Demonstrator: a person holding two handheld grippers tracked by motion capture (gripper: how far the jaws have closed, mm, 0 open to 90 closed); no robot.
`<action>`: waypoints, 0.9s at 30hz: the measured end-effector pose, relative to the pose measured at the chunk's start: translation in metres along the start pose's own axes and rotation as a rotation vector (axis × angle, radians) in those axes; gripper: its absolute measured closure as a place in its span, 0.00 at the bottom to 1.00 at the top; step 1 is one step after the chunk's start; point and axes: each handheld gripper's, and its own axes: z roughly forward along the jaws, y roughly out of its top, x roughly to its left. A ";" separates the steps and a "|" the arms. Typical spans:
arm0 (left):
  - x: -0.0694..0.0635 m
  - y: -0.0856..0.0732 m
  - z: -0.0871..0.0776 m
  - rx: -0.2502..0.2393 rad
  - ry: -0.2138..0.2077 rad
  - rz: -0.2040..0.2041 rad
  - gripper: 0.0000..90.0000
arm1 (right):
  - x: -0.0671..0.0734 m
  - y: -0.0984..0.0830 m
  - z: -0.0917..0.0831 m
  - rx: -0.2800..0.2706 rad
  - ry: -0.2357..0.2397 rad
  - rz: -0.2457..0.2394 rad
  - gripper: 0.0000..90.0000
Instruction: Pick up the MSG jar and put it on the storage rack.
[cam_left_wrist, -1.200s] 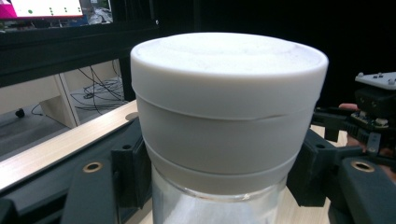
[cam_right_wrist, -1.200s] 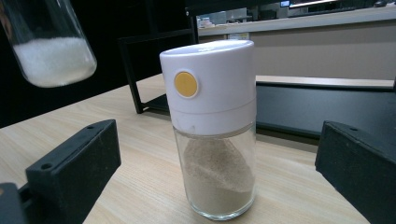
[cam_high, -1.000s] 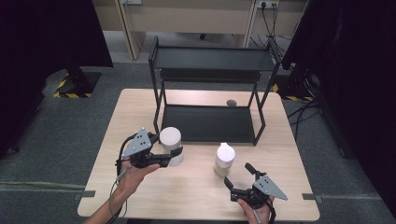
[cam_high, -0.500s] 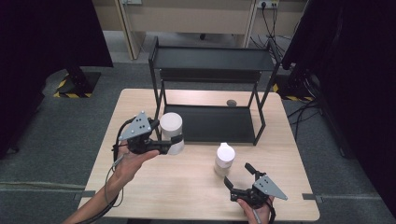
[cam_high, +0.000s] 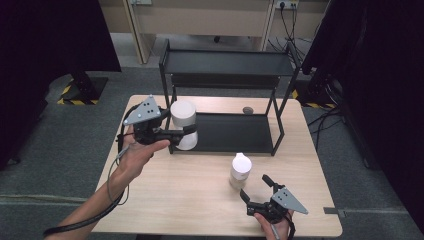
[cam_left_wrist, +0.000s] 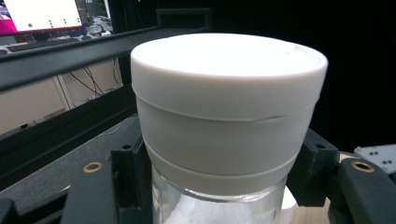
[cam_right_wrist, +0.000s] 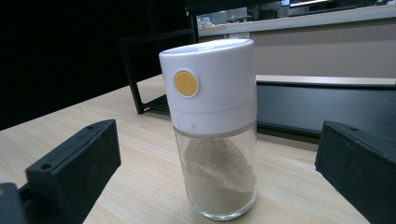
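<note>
While the left gripper (cam_high: 186, 133) clamps the upright jar (cam_high: 183, 124) just left of the rack (cam_high: 227, 62), the right gripper (cam_high: 254, 192) sits wide open, shaker (cam_high: 240, 170) ahead.

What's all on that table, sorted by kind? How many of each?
White-capped glass jars: 2, one held in the left gripper, one standing before the right gripper
Black two-tier racks: 1
Small grey objects: 1
Total: 4
</note>
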 end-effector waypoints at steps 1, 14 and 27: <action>0.000 0.003 0.000 0.003 0.004 0.002 0.39 | 0.000 0.000 0.000 0.000 0.000 0.000 0.00; 0.008 0.048 -0.002 0.002 0.043 -0.012 0.39 | 0.000 0.000 0.000 0.000 0.001 0.001 0.00; 0.019 0.085 0.014 0.006 0.108 -0.023 0.39 | 0.000 0.000 0.000 0.001 0.003 0.000 0.00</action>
